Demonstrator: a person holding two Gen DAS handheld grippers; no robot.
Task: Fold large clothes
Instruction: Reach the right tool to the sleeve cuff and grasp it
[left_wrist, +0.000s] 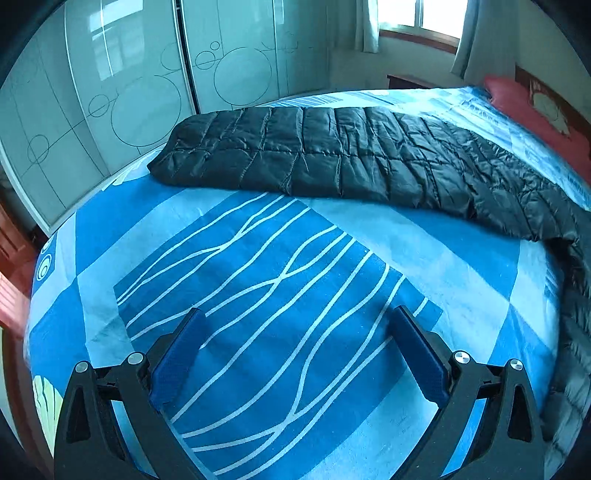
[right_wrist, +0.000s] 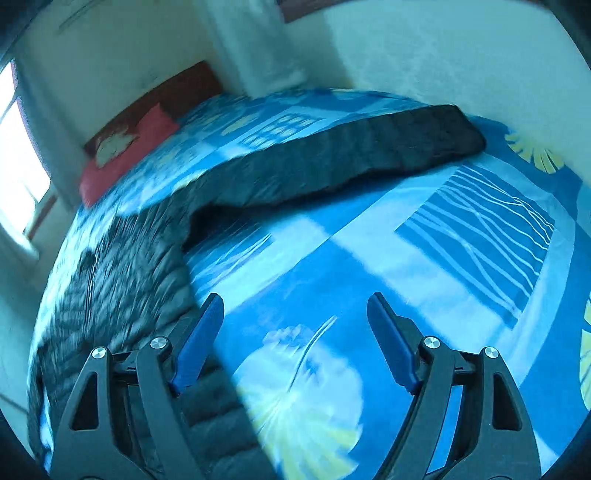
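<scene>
Bedroom: a bed (left_wrist: 461, 280) under a blue patterned sheet, a glass-fronted wardrobe (left_wrist: 110, 103) beyond its far edge, a window (left_wrist: 417, 14) at the far right, and a red pillow (left_wrist: 524, 107) at the head end.

Task item: a black quilted coat (left_wrist: 332, 155) lies flat on the bed, apparently already folded into a long narrow strip.

Left gripper (left_wrist: 295, 321): fingers spread wide, holding nothing, hovering over bare sheet. The coat lies ahead of and well beyond the fingertips, its long axis running crosswise to the line of the fingers, from a free end ahead-left to a portion that curves round and drops past the right finger at the frame edge.

Right gripper (right_wrist: 295, 306): fingers likewise spread, empty. This view is motion-blurred. Here the coat (right_wrist: 332, 162) runs from a squared end far ahead-right, back across the sheet, then bends towards the camera; its near portion passes just beside, and under, the left finger (right_wrist: 199, 339). Whether cloth and finger touch cannot be told through the blur.

Finding: the right gripper is clearly the nearer to the coat, with fabric immediately to the left of its fingers. The left gripper is well apart from the strip. Any next fold along the long axis probably calls for the right gripper to shift slightly left to take the near portion, and the left to reach forward for the far end.
</scene>
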